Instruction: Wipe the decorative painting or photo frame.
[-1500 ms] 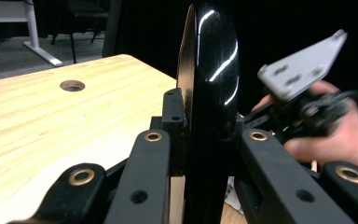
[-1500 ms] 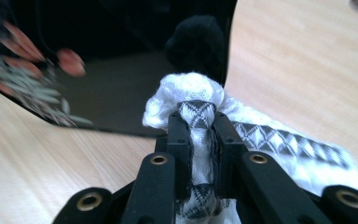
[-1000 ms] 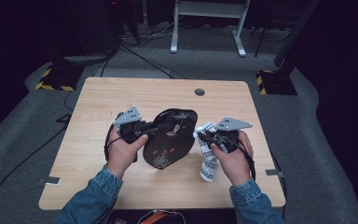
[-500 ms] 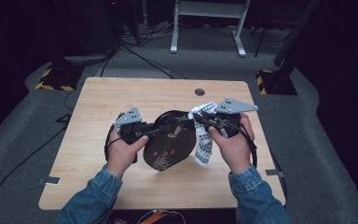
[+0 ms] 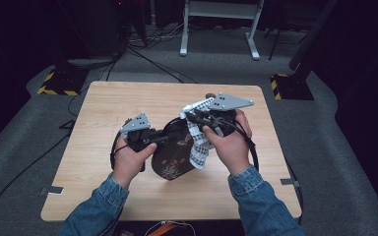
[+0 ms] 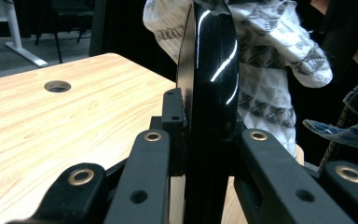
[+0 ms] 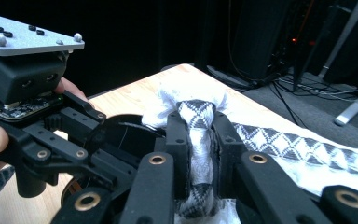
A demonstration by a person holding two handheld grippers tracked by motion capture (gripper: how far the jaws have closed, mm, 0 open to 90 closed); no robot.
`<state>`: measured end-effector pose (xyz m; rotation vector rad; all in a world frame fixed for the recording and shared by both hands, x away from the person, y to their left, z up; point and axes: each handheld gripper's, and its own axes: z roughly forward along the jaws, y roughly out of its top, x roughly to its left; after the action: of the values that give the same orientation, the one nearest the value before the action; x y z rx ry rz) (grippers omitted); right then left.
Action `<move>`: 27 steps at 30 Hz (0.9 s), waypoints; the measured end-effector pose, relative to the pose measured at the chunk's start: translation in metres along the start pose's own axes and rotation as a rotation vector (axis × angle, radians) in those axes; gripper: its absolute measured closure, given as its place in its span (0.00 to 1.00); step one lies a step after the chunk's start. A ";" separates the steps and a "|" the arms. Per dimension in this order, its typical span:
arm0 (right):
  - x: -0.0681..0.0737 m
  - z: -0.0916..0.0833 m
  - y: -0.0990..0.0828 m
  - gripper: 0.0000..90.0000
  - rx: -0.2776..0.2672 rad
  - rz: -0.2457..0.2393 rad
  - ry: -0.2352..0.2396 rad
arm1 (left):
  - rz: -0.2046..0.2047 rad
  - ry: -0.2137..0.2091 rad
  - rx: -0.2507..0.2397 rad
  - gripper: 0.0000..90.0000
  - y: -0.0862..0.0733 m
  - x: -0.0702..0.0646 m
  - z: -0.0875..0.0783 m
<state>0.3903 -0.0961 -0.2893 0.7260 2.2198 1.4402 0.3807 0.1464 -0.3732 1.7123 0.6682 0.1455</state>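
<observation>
Your left gripper (image 5: 150, 140) clamps the black plate (image 5: 174, 152); your right gripper (image 5: 197, 117) pinches the cloth (image 5: 199, 147), wiping seemingly midway.

Both forearms wear blue denim sleeves (image 5: 258, 196) with stitched cuffs; a frayed denim edge shows at the right of the left tool view. Left tool (image 5: 153, 141): matte black body, small grey three-cornered plate (image 5: 137, 122) on top, black cable looped beside the wrist. Right tool (image 5: 198, 117): same black build, larger grey plate (image 5: 230, 102) with dark holes, black cable (image 5: 250, 147) curving past the hand. In both tool views the black linkage arms carry brass-ringed pivots (image 7: 157, 160) and plain round holes. Plate seen close: silver, with black screws and rounded studs.
</observation>
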 end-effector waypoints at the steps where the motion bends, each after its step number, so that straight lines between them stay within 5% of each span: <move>1: 0.000 0.002 0.001 0.90 0.000 0.001 0.000 | 0.001 0.000 0.001 0.88 0.000 0.000 0.000; 10: -0.008 0.010 -0.003 0.90 -0.030 0.054 0.026 | 0.009 0.004 0.002 0.88 0.000 0.000 0.000; 27: -0.028 0.006 -0.023 0.90 0.005 0.113 -0.030 | -0.003 0.003 -0.002 0.88 0.000 0.000 0.000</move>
<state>0.4113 -0.1167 -0.3114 0.8817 2.1913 1.4674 0.3806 0.1460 -0.3734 1.7096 0.6723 0.1463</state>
